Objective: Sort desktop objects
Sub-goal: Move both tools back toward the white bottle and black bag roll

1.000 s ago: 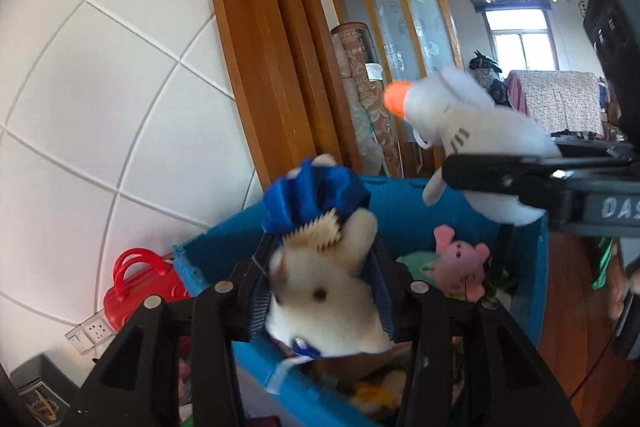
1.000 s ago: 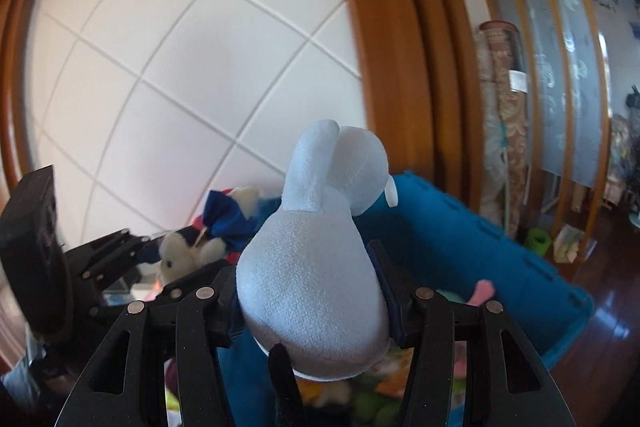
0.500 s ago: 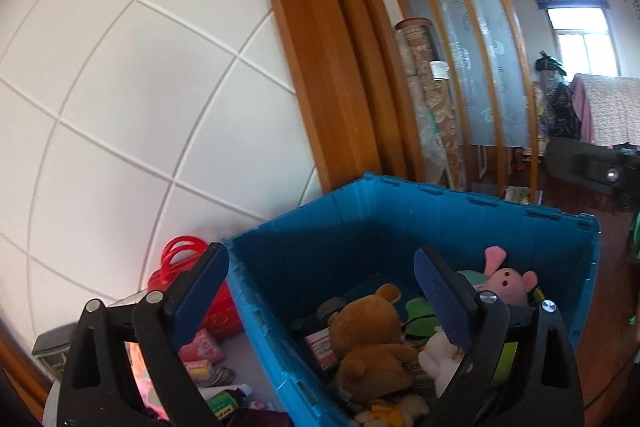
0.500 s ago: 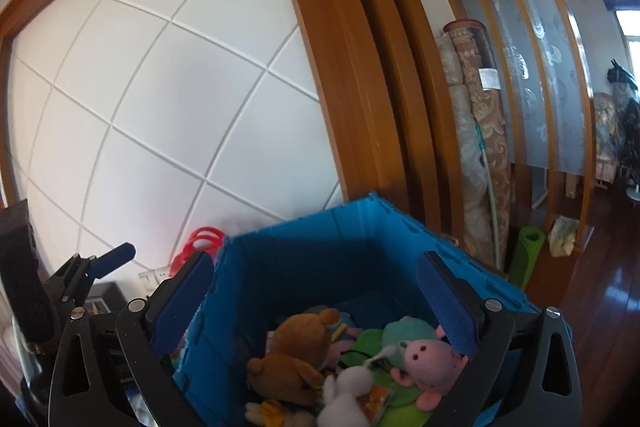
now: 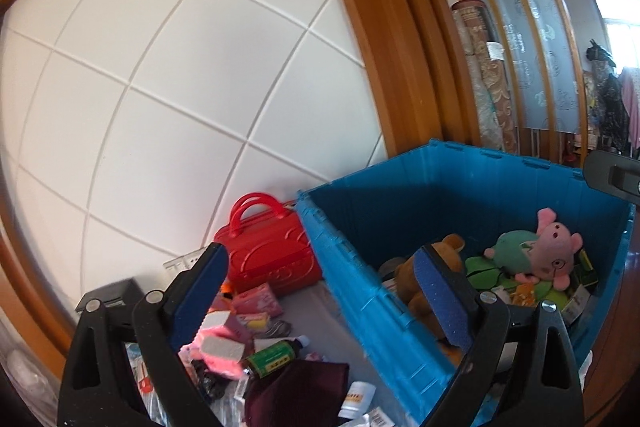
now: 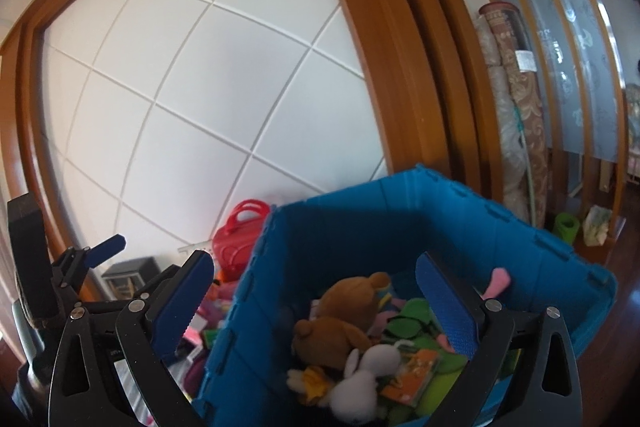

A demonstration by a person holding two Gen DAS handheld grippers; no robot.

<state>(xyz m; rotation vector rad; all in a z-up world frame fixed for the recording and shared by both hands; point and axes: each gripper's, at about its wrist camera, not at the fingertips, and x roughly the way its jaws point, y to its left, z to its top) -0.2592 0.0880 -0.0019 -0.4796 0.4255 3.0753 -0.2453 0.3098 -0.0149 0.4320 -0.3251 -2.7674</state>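
A blue plastic crate holds plush toys: a brown bear, a pink pig and a white plush. My left gripper is open and empty, above the crate's left wall and the pile of small items. My right gripper is open and empty, above the crate's near corner. The left gripper also shows at the left of the right wrist view.
A red toy handbag stands against the white tiled wall left of the crate. Loose items lie on the grey surface: a small green-labelled bottle, pink packets, a dark maroon cloth. Wooden door frame and rolled carpets behind.
One second ago each gripper was shut on a plush toy over the crate. Both jaws opened, the toys dropped into the crate, and both grippers have shifted left.
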